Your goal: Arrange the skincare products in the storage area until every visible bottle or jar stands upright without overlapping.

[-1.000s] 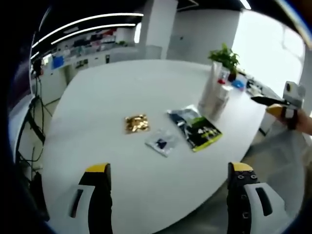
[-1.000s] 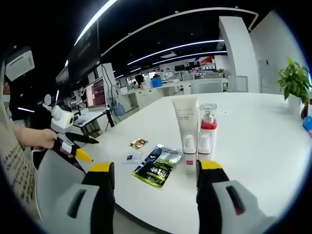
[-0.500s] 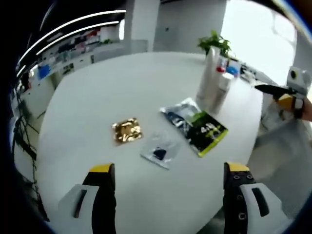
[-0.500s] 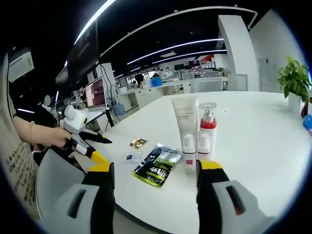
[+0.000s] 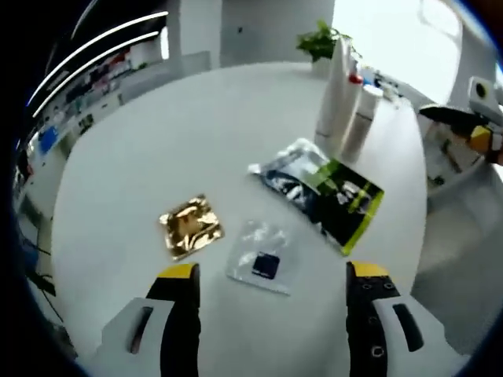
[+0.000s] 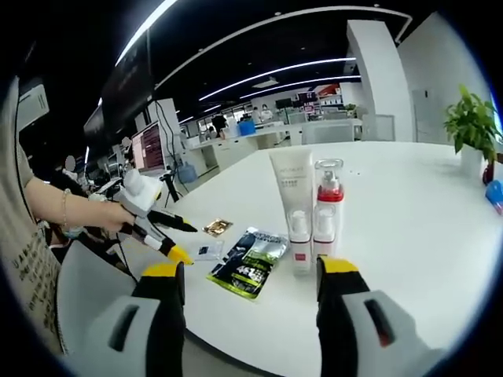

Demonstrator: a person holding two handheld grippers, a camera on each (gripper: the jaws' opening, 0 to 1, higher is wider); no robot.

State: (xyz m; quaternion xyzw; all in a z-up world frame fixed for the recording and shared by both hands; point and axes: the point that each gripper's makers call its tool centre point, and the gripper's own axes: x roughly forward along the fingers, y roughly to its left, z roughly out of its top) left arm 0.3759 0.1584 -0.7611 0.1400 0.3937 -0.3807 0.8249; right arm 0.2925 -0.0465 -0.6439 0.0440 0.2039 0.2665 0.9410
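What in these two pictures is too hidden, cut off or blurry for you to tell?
- Print on the white tube: too small in the right gripper view.
- What the clear sachet holds: a dark square, blurred in the left gripper view.
- The dark sachet label: blurred in both views.
- The right gripper: cut off by the left gripper view's edge.
- The plant pot: cut by the right gripper view's edge.
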